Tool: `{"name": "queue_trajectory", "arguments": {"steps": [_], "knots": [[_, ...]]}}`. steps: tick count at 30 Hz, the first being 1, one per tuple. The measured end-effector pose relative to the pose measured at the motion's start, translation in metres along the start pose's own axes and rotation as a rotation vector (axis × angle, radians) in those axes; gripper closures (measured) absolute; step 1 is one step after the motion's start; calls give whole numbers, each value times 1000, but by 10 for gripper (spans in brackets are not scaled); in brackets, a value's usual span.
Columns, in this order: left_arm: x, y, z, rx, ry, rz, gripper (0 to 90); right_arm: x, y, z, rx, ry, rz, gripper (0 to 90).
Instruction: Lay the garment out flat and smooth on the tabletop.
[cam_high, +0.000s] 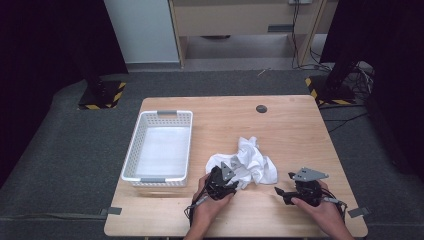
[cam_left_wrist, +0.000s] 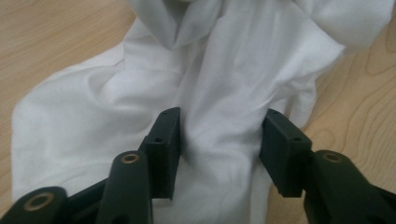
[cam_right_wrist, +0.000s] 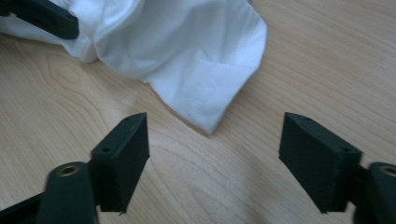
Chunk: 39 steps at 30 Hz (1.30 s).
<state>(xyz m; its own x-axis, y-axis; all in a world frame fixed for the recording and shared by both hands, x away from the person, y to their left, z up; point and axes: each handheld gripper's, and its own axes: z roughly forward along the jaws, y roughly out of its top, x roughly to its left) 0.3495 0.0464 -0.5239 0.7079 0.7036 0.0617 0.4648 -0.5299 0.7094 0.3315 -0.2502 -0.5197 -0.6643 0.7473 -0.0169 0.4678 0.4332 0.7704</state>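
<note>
White cloth (cam_high: 248, 162), one item, crumpled, lies on the wooden tabletop (cam_high: 280, 125) right of centre, seen from the high view. One white perforated basket (cam_high: 159, 148), nothing in it, stands well apart at the left. One dark round disc (cam_high: 261, 108) sits near the far edge. Two grippers: left gripper (cam_high: 223, 186) at the cloth's near-left edge, right gripper (cam_high: 286, 192) just beside its near-right corner, not touching.

Left gripper view: jaws part-way apart, straddling a raised fold of the cloth (cam_left_wrist: 219, 116), fabric between them but not yet pinched.

Right gripper view: jaws wide apart over bare wood, the cloth's corner (cam_right_wrist: 205, 88) just ahead of them; the other gripper's black jaw shows at top left.

Risks, judged: the left jaws may catch several layers in one bunch, so the cloth lifts as a wad; the right jaws, closing short, may grip nothing or scrape the wood.
</note>
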Motion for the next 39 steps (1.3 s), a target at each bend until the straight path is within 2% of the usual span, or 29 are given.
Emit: {"name": "queue_trajectory", "arguments": {"steps": [6, 8, 11, 14, 17, 19, 23, 25, 27, 34, 39], "knots": [[0, -4, 1, -13, -32, -22, 649, 6, 3, 6, 8, 10, -22, 405], [-1, -5, 1, -23, -39, -28, 693, 6, 4, 7, -4, -1, -25, 417], [-4, -6, 0, -23, -42, -18, 736, 11, 11, 5, -50, 13, -40, 422], [-7, -7, -1, -20, -49, -9, 756, 19, 16, 7, -69, 50, -50, 409], [-10, -8, -3, -13, -50, -2, 760, 30, 19, 14, -59, 96, -75, 406], [-13, -9, -5, -13, -53, -1, 763, 35, 21, 19, -48, 108, -100, 484], [-18, -11, -9, -3, -56, 14, 766, 41, 24, 23, -56, 123, -136, 759], [-20, -12, -13, 2, -53, 23, 780, 41, 25, 20, -72, 125, -135, 849], [-22, -13, -18, -5, -60, 14, 803, 40, 27, 13, -92, 131, -119, 886], [-26, -12, -37, -15, -25, 38, 823, 26, 24, -18, -143, 102, -51, 890], [-25, -15, -42, -18, -21, 10, 823, 13, 18, -35, -165, 83, -7, 890]]}}
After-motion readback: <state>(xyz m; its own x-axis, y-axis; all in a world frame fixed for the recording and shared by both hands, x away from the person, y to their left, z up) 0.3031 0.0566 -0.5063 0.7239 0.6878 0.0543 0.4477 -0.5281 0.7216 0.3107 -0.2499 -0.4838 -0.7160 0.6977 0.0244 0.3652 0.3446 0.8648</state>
